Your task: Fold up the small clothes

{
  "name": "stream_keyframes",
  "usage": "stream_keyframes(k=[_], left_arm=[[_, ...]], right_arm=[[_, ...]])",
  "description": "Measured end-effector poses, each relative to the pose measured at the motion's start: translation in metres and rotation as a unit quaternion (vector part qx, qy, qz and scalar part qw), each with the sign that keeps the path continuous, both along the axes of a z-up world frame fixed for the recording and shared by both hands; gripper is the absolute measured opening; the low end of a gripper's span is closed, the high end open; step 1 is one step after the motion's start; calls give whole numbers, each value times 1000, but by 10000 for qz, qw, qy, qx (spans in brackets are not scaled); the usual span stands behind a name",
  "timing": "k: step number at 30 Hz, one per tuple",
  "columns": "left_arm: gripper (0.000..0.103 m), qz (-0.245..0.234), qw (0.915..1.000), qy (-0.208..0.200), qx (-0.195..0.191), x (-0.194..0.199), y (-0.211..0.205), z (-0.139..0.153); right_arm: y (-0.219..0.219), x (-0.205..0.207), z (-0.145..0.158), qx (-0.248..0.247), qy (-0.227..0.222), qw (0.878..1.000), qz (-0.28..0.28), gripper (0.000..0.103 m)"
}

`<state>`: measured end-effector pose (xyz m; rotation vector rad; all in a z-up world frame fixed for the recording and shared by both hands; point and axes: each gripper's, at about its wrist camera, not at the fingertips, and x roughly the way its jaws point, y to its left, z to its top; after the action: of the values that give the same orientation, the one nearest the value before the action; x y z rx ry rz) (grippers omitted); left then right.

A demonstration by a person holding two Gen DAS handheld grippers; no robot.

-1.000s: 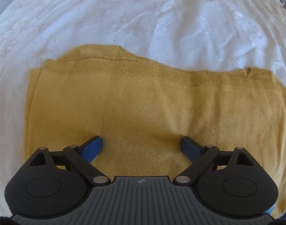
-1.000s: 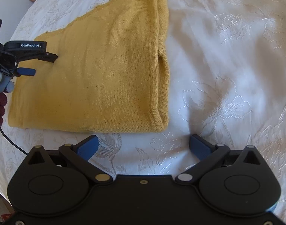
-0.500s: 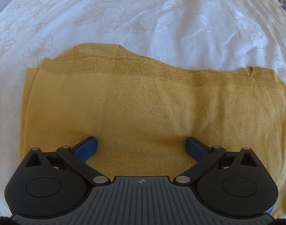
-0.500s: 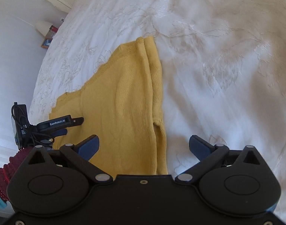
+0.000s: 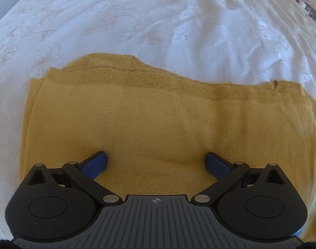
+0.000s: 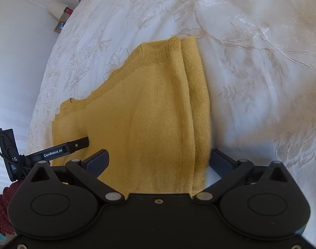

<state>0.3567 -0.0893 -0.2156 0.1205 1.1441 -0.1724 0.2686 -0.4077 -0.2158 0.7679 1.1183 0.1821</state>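
Note:
A mustard-yellow knit garment [image 5: 158, 124] lies folded flat on a white embroidered bedspread [image 5: 158, 20]. My left gripper [image 5: 155, 161] hovers over its near middle, open wide, nothing between its blue fingers [image 5: 95, 162]. In the right wrist view the same garment [image 6: 147, 114] runs away from me, its folded edge on the right. My right gripper [image 6: 159, 161] stands open over the garment's near end, with the right finger [image 6: 220, 159] just past the folded edge. The left gripper's black finger [image 6: 70, 147] shows at the garment's left side.
The bedspread [image 6: 251, 62] stretches wide to the right and beyond the garment. At the far left a white wall meets the bed, with a lamp and small items [image 6: 62, 14] beside it. A dark red sleeve [image 6: 0, 207] shows at the lower left.
My right gripper has swung left from the bare bedspread to over the garment's near end, tilting up. The left gripper's jaws have spread slightly wider; it has hardly moved.

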Motion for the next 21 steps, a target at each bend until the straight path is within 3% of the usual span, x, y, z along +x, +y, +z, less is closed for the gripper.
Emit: stream_keyframes(k=[5,9,15,21], left_arm=[[102,-72,9998,177,28,5,1,11],[89,-79,9995,277,-99,-1,6,26],[89,-32,9986,484,-222,-29,10,31],[90,-324,9980,532,98,-39,-1,21]], right_arm=[[-7,-4,-3,169,-20,9998,-111,103],[-11,-7,-3,194,-94,9998,-46,103],[-11,-6,-3,215,-132,9997,-18,103],[-19,-7,-6,409,-145,9991,-13,103]])
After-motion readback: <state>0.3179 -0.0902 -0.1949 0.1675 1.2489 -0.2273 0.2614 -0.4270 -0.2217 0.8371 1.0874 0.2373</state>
